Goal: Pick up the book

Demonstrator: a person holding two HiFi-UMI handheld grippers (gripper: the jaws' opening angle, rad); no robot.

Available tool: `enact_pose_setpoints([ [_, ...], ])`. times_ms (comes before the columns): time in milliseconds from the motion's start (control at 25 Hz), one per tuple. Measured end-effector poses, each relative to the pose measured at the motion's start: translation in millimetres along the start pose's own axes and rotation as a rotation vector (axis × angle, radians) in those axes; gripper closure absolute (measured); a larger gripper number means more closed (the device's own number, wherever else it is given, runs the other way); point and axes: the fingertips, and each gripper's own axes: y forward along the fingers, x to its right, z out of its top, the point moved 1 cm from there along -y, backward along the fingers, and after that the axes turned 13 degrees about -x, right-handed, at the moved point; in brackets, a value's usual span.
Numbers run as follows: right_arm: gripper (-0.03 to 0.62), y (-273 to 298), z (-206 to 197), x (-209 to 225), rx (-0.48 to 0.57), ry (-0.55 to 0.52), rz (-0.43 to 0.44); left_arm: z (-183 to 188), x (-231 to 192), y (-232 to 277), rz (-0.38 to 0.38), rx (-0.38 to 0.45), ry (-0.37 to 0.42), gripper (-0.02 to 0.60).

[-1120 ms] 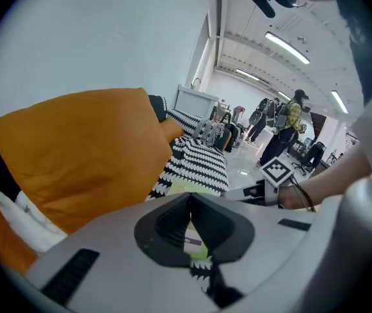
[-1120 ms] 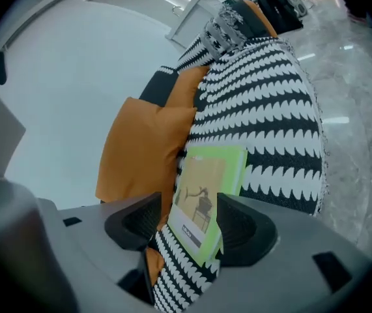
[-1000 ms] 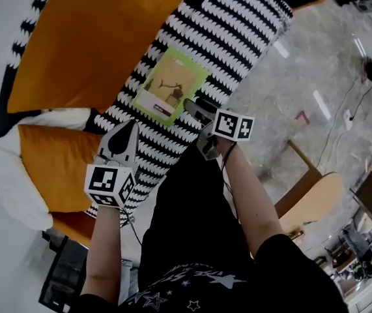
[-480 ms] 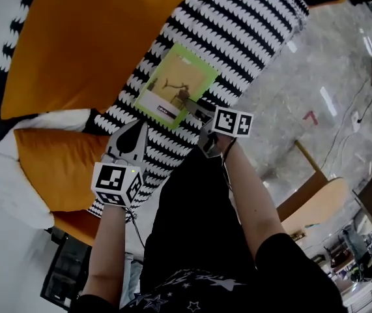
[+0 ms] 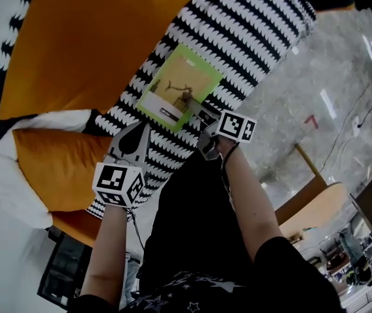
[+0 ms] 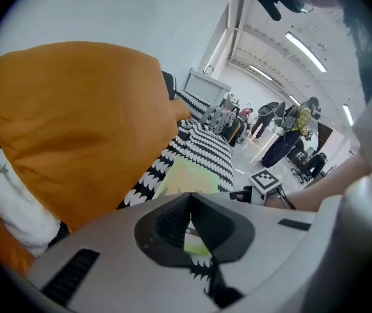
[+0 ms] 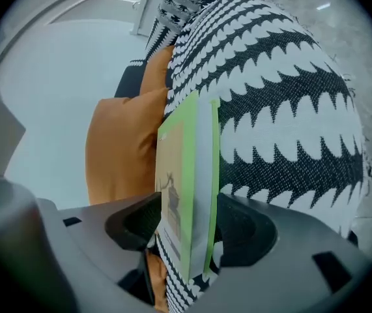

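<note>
The book has a green cover and lies on the black-and-white patterned sofa cover, beside a big orange cushion. My right gripper is at the book's near edge. In the right gripper view the book stands edge-on between the two pads, and my right gripper is shut on it. My left gripper hovers over the sofa's front edge, left of the book and apart from it. Its jaws are shut with nothing in them. Beyond them the book shows.
A large orange cushion lies left of the book, and a second orange cushion on a white one is nearer to me. A wooden chair stands on the grey floor at the right. People stand far off in the left gripper view.
My right gripper has moved forward onto the book's near edge, its jaws now around it. My left gripper has shifted slightly up and to the right.
</note>
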Motion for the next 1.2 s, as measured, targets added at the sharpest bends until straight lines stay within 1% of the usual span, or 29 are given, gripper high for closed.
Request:
enact_pose_setpoints([
  [200, 0.348, 2.8, -0.2, 5.8, -0.030, -0.007, -0.076, 2.6, -2.4, -3.9, 0.005, 0.010, -0.005, 0.574],
  [280, 0.377, 1.5, 1.0, 3.7, -0.042, -0.016, -0.081, 3.0, -3.3, -4.5, 0.007, 0.010, -0.005, 0.574],
  [360, 0.394, -2.0, 2.6, -0.9, -0.032, -0.014, -0.059, 2.3, -3.7, -4.1, 0.008, 0.010, -0.007, 0.574],
  [480, 0.419, -8.5, 3.6, -14.1, -0.001, -0.005, 0.001, 0.0, -5.2, -4.8, 0.006, 0.011, -0.011, 0.574],
  [560, 0.439, -11.0, 1.5, -32.3, 0.004, -0.014, 0.058, -0.5, -7.0, -8.5, 0.007, 0.013, -0.013, 0.574],
  [640, 0.439, -8.5, 0.1, -56.4, -0.001, -0.031, 0.123, 1.3, -8.7, -13.2, 0.010, 0.018, -0.017, 0.574],
  [720, 0.439, -1.1, 0.6, -76.8, -0.010, -0.070, 0.151, 2.2, -10.6, -17.2, 0.013, 0.025, -0.018, 0.574],
  [840, 0.439, 14.5, 6.4, -95.6, -0.004, -0.136, 0.125, -2.0, -16.4, -22.5, 0.013, 0.046, -0.021, 0.574],
  [960, 0.433, 30.7, 9.6, -113.8, -0.009, -0.164, 0.124, -7.2, -22.1, -31.1, 0.017, 0.065, -0.031, 0.574],
  [1080, 0.400, 44.3, 10.9, -124.4, -0.030, -0.184, 0.081, -10.0, -24.5, -39.5, 0.027, 0.070, -0.044, 0.574],
  [1160, 0.352, 50.8, 16.4, -125.3, -0.040, -0.190, 0.038, -9.0, -25.5, -41.3, 0.036, 0.072, -0.053, 0.574],
  [1200, 0.350, 52.4, 20.1, -124.1, -0.043, -0.186, 0.018, -7.7, -25.3, -41.5, 0.041, 0.073, -0.058, 0.574],
])
